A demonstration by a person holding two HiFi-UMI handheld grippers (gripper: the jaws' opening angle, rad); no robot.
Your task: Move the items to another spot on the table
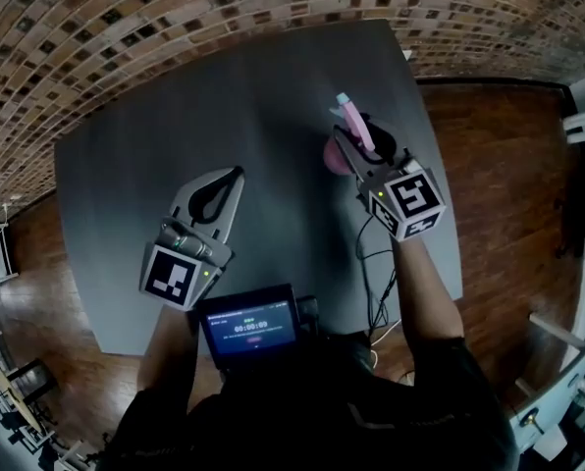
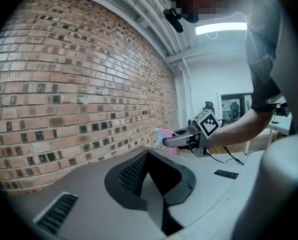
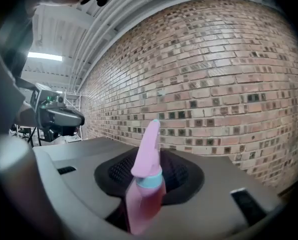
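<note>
Though apart from left tongs (image 1: 235, 177), pink bottle (image 3: 148, 151) (gripped) between right tongs (image 1: 356, 135).

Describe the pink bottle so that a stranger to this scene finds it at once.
Start at the grey table beside the brick wall and go to the table's right side. There the right gripper clamps a pink spray bottle with a pale blue collar and nozzle tip. It is the only brightly coloured thing over the table; the left gripper holds nothing.

A dark grey table (image 1: 126, 184) stands on a wooden floor (image 1: 499, 165).
</note>
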